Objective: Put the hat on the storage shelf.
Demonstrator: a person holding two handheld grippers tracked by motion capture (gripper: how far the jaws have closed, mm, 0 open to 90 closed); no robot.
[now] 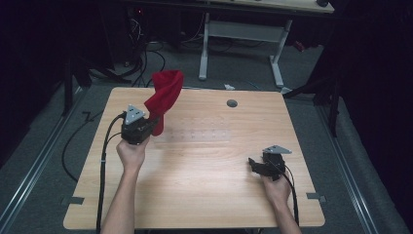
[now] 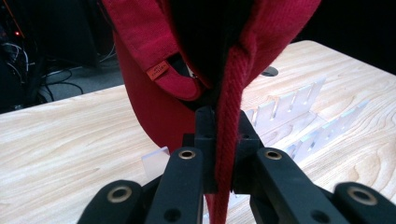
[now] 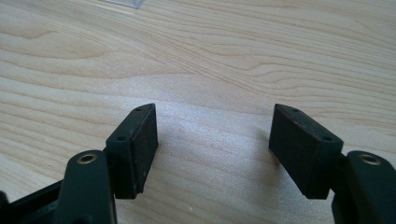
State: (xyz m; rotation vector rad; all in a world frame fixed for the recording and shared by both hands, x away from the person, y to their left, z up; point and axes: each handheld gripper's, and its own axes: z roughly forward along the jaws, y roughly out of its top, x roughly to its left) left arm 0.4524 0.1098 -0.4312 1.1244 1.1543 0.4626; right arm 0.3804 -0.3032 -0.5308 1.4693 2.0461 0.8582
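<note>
Nearest the person's edge of the desk (image 1: 195, 195), toward its right corner, the right gripper (image 1: 254, 165) is held low over the wood by the right hand (image 1: 276, 187). In the right gripper view its two black jaws are seen spread wide apart, with nothing between them but bare wood grain; the pads are clear of any object. A grey three-cornered plate is seen on top of it in the high view, and a black cable is trailed back along the forearm.

Farther in, near the left edge of the desk, the left gripper (image 1: 157, 126) is held by the left hand (image 1: 130, 155), raised above the surface and pointed away from the person. Its jaws are closed tight on a fold of a red cap (image 1: 163, 97). In the left gripper view a thick seam of the red fabric (image 2: 229, 140) is seen pinched between the pads, running down between the jaws, and a small orange label (image 2: 157, 71) is shown on the cap's strap. The cap is lifted off the desk and stands up from the gripper, above the far left part of the desk.

Beyond the cap, a clear plastic rack (image 2: 299, 121) with upright dividers is set on the middle of the desk. A round grey grommet (image 1: 232, 103) is set near the far edge.
</note>
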